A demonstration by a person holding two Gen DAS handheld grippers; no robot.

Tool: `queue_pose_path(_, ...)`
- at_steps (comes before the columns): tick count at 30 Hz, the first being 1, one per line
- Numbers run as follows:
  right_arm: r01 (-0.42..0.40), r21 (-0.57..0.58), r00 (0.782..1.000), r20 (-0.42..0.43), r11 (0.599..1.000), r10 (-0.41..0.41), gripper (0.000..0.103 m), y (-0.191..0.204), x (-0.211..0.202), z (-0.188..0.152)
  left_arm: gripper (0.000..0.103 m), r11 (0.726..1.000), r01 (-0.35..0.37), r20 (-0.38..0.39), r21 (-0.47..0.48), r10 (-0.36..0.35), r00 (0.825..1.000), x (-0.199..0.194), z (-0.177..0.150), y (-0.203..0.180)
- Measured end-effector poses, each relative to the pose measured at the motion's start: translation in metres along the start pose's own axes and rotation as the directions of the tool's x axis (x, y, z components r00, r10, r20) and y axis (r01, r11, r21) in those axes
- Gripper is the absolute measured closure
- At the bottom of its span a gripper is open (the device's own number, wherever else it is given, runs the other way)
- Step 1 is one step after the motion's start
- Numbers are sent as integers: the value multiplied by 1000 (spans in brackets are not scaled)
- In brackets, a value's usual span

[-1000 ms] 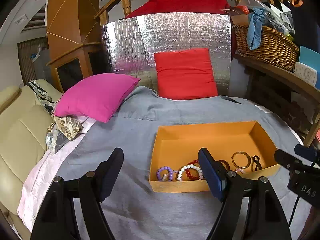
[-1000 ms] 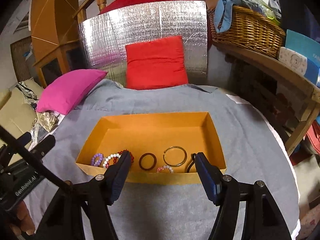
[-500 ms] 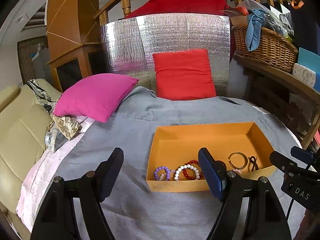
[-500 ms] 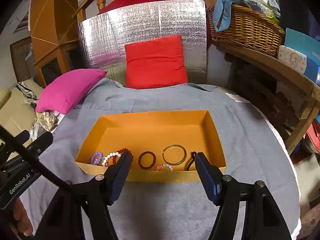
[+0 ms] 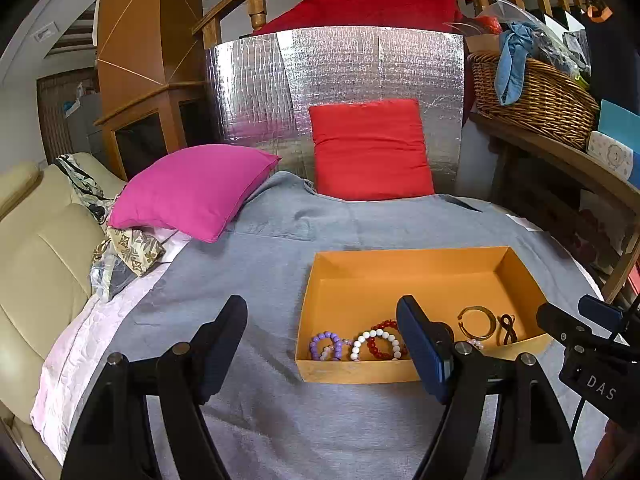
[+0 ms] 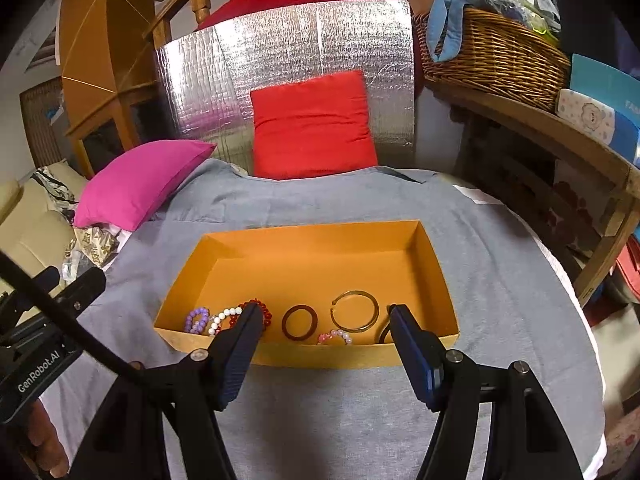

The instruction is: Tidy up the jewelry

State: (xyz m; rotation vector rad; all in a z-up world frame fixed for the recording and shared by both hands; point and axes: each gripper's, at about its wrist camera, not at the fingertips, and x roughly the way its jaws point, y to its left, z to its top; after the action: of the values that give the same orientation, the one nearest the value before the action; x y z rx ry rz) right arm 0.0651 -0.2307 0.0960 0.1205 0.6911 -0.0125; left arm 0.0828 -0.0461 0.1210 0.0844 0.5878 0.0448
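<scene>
Jewelry all sits in orange box [image 6: 434, 276], lined along its near wall: purple bead bracelet [image 6: 196, 319], white bead bracelet [image 6: 224, 317], dark ring [image 6: 299, 322], gold bangle [image 6: 355, 311]. Left gripper [image 5: 322, 344] and right gripper [image 6: 322, 350] hover before it, jaws wide, holding nothing.

Risk: the near wall blocks a low approach; a finger could catch it and shove the box across grey cloth [image 6: 500, 264]. The bead bracelets touch and may lift together.

black grippers [image 6: 322, 314] with blue pads [image 6: 414, 354], silver screws [image 6: 455, 356], white lettering.
</scene>
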Motion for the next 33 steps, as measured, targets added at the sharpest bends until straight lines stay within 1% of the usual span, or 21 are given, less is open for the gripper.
queue_pose_path(16, -9, 9, 1000, 8, 1000, 9, 33, 3, 0, 1, 25, 1000, -3, -8, -7, 3, 1000, 1, 0, 4)
queue_pose_path(33, -2, 13, 1000, -8, 1000, 2, 33, 4, 7, 0, 25, 1000, 4, -15, -7, -4, 1000, 2, 0, 3)
